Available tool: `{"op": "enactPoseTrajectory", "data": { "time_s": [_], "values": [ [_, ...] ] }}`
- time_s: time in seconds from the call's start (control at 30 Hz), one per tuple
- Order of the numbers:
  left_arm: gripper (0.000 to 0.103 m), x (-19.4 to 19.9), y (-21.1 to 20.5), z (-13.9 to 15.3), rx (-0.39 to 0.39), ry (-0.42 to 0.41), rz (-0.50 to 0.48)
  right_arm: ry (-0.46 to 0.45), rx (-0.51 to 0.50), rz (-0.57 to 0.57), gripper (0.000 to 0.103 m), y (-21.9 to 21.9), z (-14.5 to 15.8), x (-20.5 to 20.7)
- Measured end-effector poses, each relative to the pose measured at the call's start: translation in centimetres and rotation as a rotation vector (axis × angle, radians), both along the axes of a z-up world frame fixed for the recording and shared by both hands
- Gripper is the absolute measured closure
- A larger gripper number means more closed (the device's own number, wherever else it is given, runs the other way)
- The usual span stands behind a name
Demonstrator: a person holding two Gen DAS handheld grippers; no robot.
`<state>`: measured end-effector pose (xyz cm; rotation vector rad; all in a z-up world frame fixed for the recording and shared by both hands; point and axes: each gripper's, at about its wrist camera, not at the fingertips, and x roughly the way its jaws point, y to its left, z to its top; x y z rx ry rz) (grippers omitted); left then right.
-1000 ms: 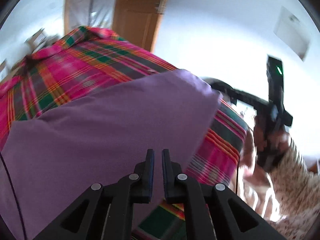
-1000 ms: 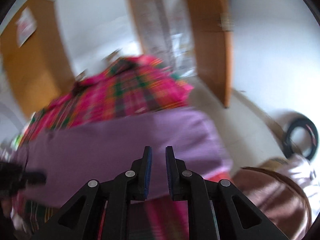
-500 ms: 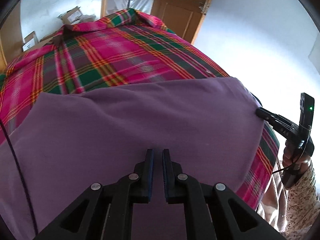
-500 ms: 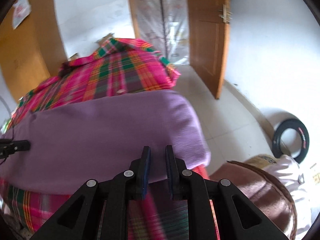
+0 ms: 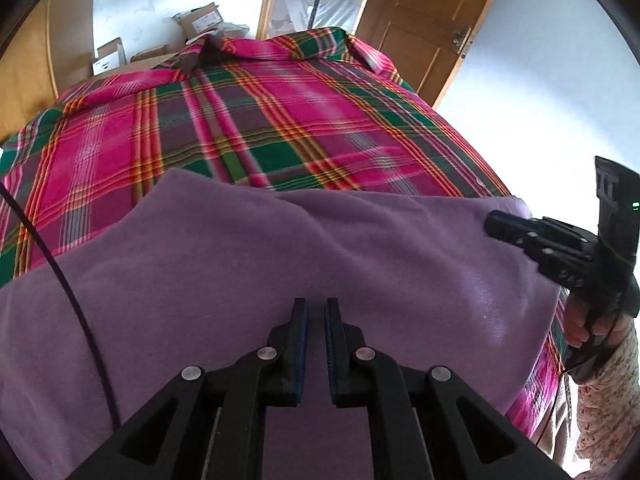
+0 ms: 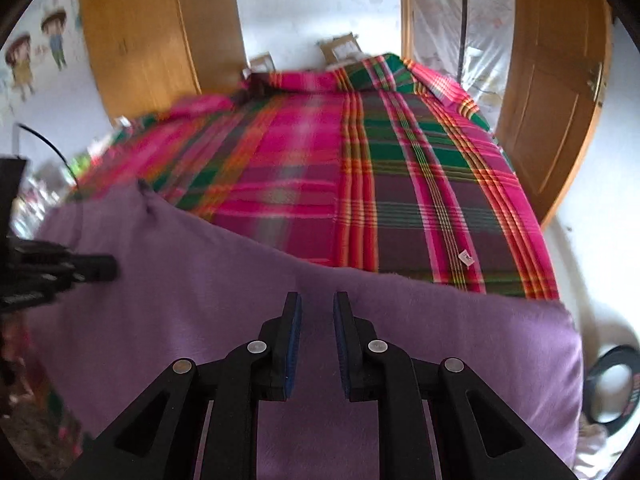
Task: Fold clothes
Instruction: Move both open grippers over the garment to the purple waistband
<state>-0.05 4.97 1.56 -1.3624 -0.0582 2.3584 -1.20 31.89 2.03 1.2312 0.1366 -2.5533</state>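
A purple cloth [image 5: 248, 280] lies spread over the near end of a bed covered by a plaid sheet [image 5: 256, 120] in pink, green and orange. Its far edge runs unevenly across the sheet, higher toward the left side in the right wrist view [image 6: 280, 292].

The left tongs [image 5: 316, 312] sit low over the cloth with only a narrow slit between the blue-lined fingers [image 5: 301, 336]; no fabric shows in that slit, so they look nearly pressed together on nothing. The right tongs [image 6: 316, 308] also hang over the cloth, their fingers [image 6: 294, 332] spread a little wider, with purple fabric visible through the gap and nothing pinched.

In the left wrist view the right tongs' tip [image 5: 496, 226] reaches over the cloth's right corner, held by a hand [image 5: 584, 320] in a floral sleeve [image 5: 608, 400]. A brown door [image 6: 552, 112] stands beyond the bed, and a black ring [image 6: 616, 384] lies on the floor.
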Motion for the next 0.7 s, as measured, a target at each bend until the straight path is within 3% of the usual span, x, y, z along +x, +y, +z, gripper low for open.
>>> {"op": "enactPoseTrajectory", "data": {
  "time_s": [0.37,0.7],
  "values": [
    [0.095,-0.2,-3.3,0.0,0.037,-0.005,0.055,0.017,0.007,-0.175,0.089,3.3,-0.9,-1.3],
    [0.095,2.5,-10.5,0.1,0.028,0.009,0.225,0.041,0.035,-0.218,0.088,1.2,0.2,-0.5]
  ]
}}
